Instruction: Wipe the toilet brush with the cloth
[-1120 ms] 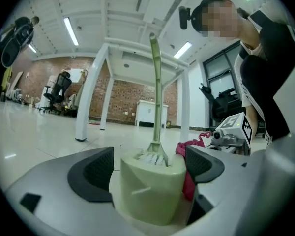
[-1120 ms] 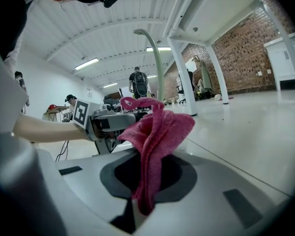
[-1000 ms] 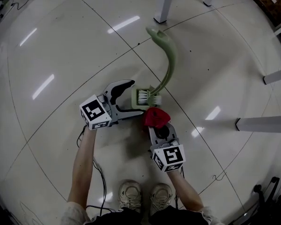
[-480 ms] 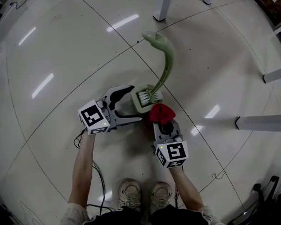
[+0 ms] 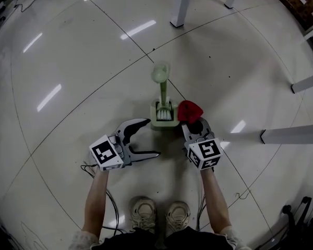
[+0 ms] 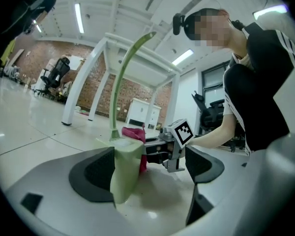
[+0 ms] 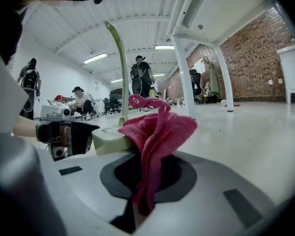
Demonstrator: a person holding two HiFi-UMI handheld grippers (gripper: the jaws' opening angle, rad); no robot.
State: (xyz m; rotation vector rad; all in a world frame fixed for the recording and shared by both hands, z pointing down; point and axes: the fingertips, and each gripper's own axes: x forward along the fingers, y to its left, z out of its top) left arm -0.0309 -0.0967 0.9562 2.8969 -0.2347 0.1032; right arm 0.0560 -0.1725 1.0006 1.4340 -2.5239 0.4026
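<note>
Now, our right tool (image 5: 194, 125) has its jaws clamped together on the red cloth (image 7: 160, 132), which bunches into a loose, crumpled tuft above the pads and trails a fold down between them. Over on the other side, our left tool (image 5: 152, 137) stands wide, both jaws well apart with nothing gripped between them. In the left gripper view the pale green holder (image 6: 125, 173) sits just beside the tip of one jaw, though we cannot tell whether they touch. The toilet brush (image 5: 163, 90) stands upright in that holder, and its white bristles (image 5: 165, 114) show in the cup from above. Its slim, gently curved pale green handle rises toward the head camera. The cloth sits right next to the holder's right side, close against its rim, and again we cannot tell whether they meet. Both tools are down low near the floor (image 5: 68, 61), one on either side of the holder, marker cubes turned back toward us. That floor is glossy and pale, crossed by thin dark joint lines and streaked with ceiling-light reflections. Our two shoes (image 5: 146, 215) show just below the tools, and white table legs (image 5: 180, 4) stand well beyond the brush at the top of the head view.
</note>
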